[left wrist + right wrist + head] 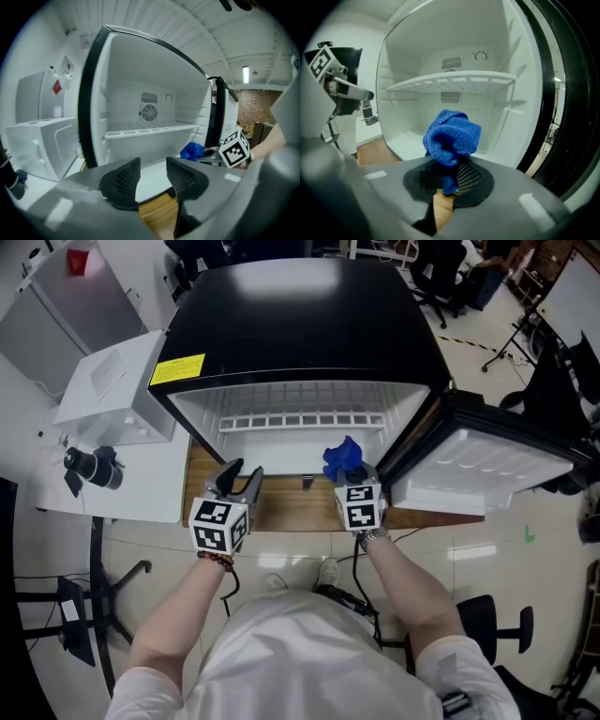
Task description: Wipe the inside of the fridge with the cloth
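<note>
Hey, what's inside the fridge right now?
A white shelf and a fan at the back. The cloth, held in front, hides part of the bottom.

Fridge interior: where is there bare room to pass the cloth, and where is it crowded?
The fridge floor below the shelf is bare, wall to wall; the shelf top is bare. Tightest is the opening's front edge, where the left gripper and the right gripper with the cloth hover.
</note>
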`<state>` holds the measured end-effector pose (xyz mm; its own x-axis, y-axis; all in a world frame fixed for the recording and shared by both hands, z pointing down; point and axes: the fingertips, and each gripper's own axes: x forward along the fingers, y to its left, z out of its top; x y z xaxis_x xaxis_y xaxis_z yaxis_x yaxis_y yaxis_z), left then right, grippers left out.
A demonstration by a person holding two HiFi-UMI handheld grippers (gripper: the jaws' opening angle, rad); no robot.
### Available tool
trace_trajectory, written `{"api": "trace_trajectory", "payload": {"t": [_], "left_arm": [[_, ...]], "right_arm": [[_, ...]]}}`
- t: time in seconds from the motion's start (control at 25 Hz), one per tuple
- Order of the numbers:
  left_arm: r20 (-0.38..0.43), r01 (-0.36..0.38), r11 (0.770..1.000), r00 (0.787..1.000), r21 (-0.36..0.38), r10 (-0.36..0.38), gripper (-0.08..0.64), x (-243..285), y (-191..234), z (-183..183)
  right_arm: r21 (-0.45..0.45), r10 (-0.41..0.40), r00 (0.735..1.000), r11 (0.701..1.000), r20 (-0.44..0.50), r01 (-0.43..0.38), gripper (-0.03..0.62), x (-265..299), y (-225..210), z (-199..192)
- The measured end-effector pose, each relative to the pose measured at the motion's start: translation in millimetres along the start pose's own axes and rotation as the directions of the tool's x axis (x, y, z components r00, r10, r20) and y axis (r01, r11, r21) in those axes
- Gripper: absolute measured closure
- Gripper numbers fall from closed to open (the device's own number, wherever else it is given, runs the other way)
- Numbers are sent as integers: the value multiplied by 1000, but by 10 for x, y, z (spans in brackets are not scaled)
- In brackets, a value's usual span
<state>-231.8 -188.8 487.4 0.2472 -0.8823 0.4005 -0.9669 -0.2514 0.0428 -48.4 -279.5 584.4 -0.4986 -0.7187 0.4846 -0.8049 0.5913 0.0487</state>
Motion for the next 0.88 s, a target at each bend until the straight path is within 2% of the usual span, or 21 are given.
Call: {"api": "trace_trajectory", "payload": {"t": [0.08,0.2,0.32,0.44,0.56,0.64,0.72,0.8,0.88], "left_arm": [[-6,127,992,992,12,-126,353,137,-276,45],[-20,308,951,951,22,-308,319,285,-661,99],[-43,457,889,889,27,-455,286,359,-976,125],[-70,578,815,815,27,-576,254,376,-1239,128],[-106,672,740,738,25,-667,229,350,-1437,100],[-122,716,698,694,17,-710,227,329,-1531,79],[-126,749,662,657,1,-743,229,306,-1604,62],[-127,775,632,625,-20,-770,261,282,-1662,39],[-129,789,613,604,-36,-786,299,272,-1701,17]], "right_arm": [[-32,69,997,997,30,-68,552,-128,122,83],[-101,170,983,982,71,-162,551,-332,295,213],[-175,264,960,954,98,-245,552,-521,451,318],[-247,351,931,916,102,-318,552,-699,586,381],[-310,424,901,872,92,-378,552,-844,705,405],[-344,462,883,844,80,-411,552,-917,766,405],[-370,494,867,819,67,-438,551,-970,814,396],[-386,518,853,800,57,-460,551,-1008,853,391],[-400,533,845,785,48,-473,552,-1034,884,388]]}}
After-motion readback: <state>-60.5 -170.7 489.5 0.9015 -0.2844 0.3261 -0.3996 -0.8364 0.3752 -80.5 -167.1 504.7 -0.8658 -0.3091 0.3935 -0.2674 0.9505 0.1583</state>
